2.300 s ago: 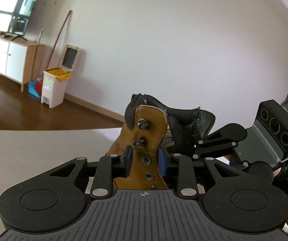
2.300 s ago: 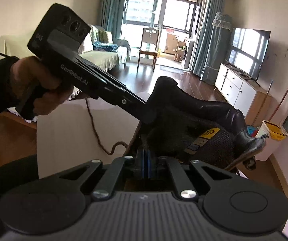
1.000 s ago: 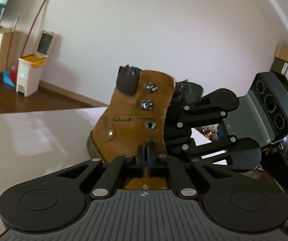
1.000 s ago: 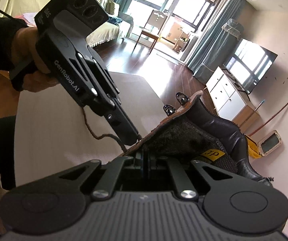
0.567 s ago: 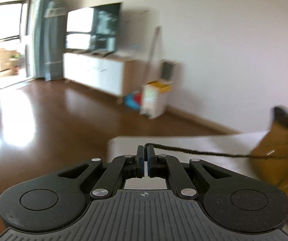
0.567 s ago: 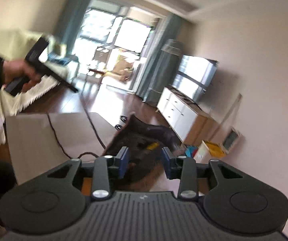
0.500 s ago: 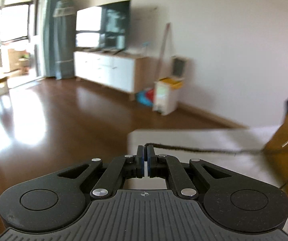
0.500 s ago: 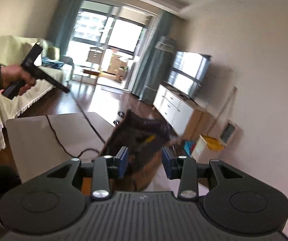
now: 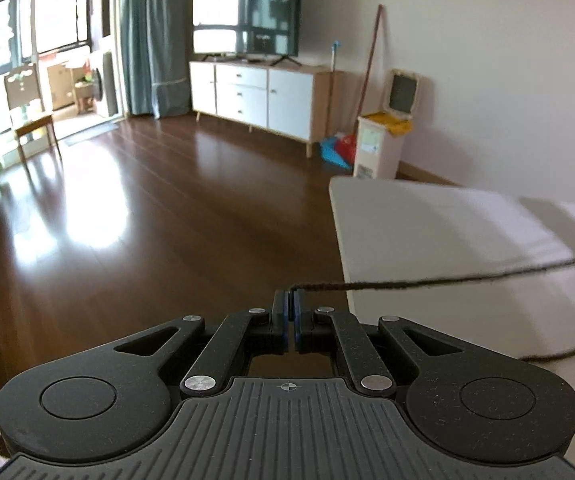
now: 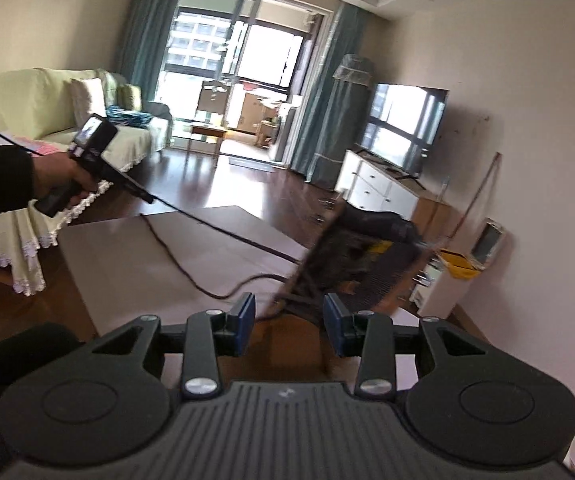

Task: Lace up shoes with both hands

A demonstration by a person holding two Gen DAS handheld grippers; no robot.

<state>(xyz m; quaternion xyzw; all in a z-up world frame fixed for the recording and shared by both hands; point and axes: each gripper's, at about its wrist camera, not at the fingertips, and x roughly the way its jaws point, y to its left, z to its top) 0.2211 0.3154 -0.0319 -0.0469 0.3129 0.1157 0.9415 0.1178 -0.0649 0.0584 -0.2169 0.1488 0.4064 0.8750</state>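
Drawing lace point(image 9: 439, 280) taut: left gripper point(image 9: 288, 307) clamped on lace end, boot point(image 10: 351, 252) far to its right. Right gripper point(image 10: 289, 324) spread apart, boot just ahead. Pull steadily; brace boot against tipping.

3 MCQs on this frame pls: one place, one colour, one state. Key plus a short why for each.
1. Where does the boot stand?
A. on the table
B. on the floor
C. on the sofa

2. What colour is the lace?
A. white
B. dark brown
C. red

3. How do the two grippers stand?
A. both open
B. left open, right shut
C. left shut on the lace, right open

Key: 1 A, the boot sits on the pale table just ahead of the right gripper. 2 B, the cord from the left gripper to the boot is dark brown. 3 C, the left fingers pinch the lace end; the right fingers stand apart with nothing between them.
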